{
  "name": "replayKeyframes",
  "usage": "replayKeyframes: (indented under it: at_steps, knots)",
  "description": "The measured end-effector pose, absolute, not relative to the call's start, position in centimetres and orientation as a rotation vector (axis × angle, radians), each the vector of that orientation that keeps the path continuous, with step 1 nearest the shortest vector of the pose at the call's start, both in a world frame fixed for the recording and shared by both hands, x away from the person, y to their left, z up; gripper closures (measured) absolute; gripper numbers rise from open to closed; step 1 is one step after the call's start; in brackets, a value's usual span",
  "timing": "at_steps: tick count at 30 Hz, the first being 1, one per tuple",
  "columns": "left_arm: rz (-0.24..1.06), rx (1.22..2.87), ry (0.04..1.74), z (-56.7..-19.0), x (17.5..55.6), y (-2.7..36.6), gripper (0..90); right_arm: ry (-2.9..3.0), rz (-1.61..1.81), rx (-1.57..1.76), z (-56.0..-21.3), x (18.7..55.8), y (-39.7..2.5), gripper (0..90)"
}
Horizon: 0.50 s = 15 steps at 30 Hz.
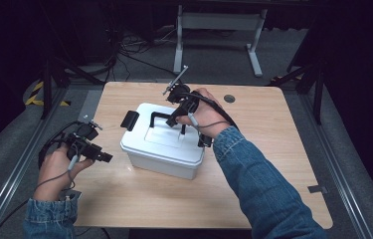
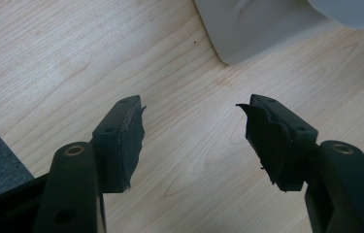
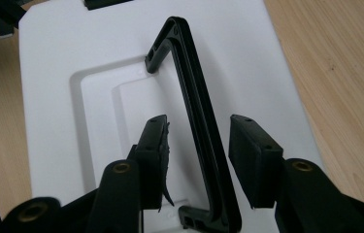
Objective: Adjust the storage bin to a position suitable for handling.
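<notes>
A white lidded plastic box (image 1: 163, 144) stands in the middle of the wooden table (image 1: 273, 149). Its black carrying handle (image 3: 196, 111) stands raised above the white lid (image 3: 53, 97). My right gripper (image 3: 196, 145) is open, with the handle's bar passing between its two jaws without being clamped. In the high view that right gripper (image 1: 179, 117) is over the lid. My left gripper (image 1: 105, 158) is held open just left of the box's front corner. In the left gripper view, the left gripper (image 2: 194, 133) has bare table between its jaws and the box's corner (image 2: 252, 34) ahead.
A black latch (image 1: 130, 120) sticks out at the box's left end. A small dark round grommet (image 1: 229, 98) sits near the table's far edge. A white desk frame (image 1: 219, 35) and cables lie on the floor beyond. A metal rail (image 1: 20, 164) runs along the left.
</notes>
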<state>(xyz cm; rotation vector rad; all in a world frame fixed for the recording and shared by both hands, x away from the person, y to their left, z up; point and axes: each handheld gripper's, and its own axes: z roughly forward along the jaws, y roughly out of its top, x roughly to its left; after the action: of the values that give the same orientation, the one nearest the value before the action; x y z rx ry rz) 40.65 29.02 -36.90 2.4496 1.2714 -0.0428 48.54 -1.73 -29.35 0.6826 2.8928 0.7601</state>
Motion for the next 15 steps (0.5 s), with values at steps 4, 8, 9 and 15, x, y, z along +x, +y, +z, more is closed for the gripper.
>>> replayKeyframes:
  at_steps: [4,8,9,15]
  knots:
    - [-0.039,2.443,1.271,-36.9,41.0,29.0,39.3,2.89,0.734,0.63,-29.3,48.7,-1.0,68.4]
    - [-0.041,2.44,1.265,-36.9,41.2,28.8,39.3,2.899,0.702,0.591,-29.4,48.5,-0.4,76.9]
    - [-0.046,2.44,1.266,-36.9,41.2,28.8,39.3,2.901,0.698,0.586,-29.3,48.5,-0.4,77.7]
    - [-0.044,2.441,1.257,-36.8,41.5,28.7,39.3,2.937,0.702,0.534,-29.0,47.8,-0.2,81.6]
